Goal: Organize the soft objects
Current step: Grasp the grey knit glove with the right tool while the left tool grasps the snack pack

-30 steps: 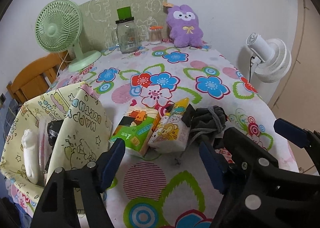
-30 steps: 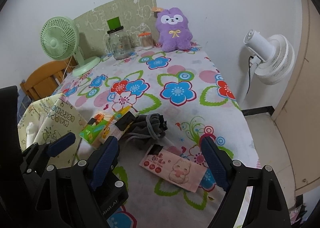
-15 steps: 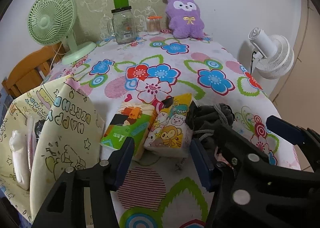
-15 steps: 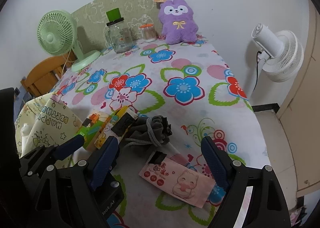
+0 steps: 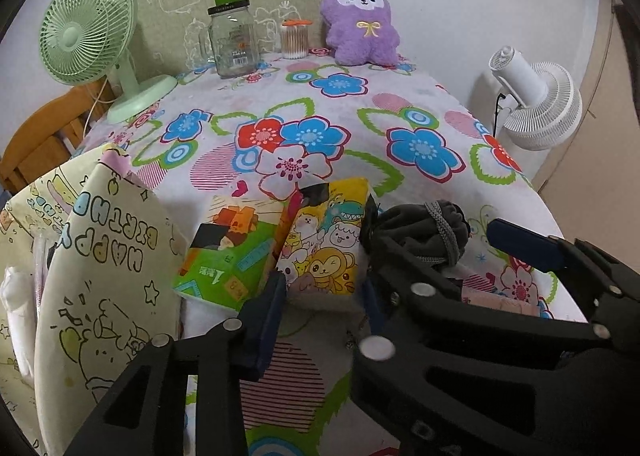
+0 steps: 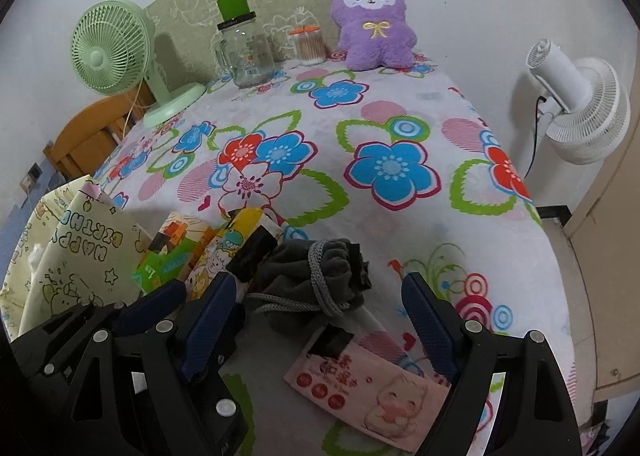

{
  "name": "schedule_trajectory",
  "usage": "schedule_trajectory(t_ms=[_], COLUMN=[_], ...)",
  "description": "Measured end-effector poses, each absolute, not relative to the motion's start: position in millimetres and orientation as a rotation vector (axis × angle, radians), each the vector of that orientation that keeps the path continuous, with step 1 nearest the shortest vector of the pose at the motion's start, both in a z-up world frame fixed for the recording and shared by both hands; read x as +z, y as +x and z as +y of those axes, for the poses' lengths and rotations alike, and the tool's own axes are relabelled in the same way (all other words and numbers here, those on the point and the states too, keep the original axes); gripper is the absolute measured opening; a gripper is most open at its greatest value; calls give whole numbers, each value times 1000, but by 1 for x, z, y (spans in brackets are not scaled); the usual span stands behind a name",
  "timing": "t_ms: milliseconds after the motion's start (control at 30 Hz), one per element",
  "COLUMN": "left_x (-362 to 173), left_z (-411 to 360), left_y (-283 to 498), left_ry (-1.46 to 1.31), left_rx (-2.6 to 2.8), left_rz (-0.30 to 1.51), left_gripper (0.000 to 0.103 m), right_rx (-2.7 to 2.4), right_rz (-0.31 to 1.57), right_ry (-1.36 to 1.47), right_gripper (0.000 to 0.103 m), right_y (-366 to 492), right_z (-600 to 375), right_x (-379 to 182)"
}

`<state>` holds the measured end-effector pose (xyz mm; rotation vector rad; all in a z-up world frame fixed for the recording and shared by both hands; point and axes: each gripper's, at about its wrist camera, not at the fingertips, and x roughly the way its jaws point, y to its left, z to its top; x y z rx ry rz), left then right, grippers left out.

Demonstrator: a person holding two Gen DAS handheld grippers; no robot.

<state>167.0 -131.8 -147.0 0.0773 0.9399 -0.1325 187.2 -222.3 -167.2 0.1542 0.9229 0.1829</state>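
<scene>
The left gripper straddled the cartoon tissue pack, jaws parted (contact unclear). Near the desk's front edge, the right gripper hung wide open over the grey pouch.

Flowered table with tissue packs, pouch, plush.

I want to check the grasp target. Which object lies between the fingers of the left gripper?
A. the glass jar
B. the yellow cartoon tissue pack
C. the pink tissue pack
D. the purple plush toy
B: the left gripper straddles the near end of the yellow cartoon tissue pack, jaws open.
</scene>
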Motion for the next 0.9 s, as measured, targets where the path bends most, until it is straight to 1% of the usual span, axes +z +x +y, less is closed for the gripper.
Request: schedule_trajectory(t_ms=[33,100,300,400,500,533,633,900], left_x=[-147,-147,-148,-147,-146,-145,-143,-135], left_z=[-132,-133,-133,-133,-135,-135,-137,-142], left_y=[167,167,167,167,165,164,161,152], left_ry=[78,83,93,94,98,99,102,104], left_rx=[-133,-134,-136,-144,-154,-158,-173,-201], left_rz=[940,942,940,938,937,936,933,913], left_gripper=[40,40,37,33,30,28,24,21], right_rx=[185,189,187,177,171,167,159,131], right_rz=[926,934,942,940,940,939,934,912], right_ry=[156,156,159,156,160,163,166,164], right_gripper=[85,72,59,51,48,48,46,45], right_y=[189,190,191,189,187,186,183,171], right_z=[-222,-220,-220,-221,-223,-224,-226,-232], right_x=[-168,-170,-172,-171,-170,-169,-167,-157])
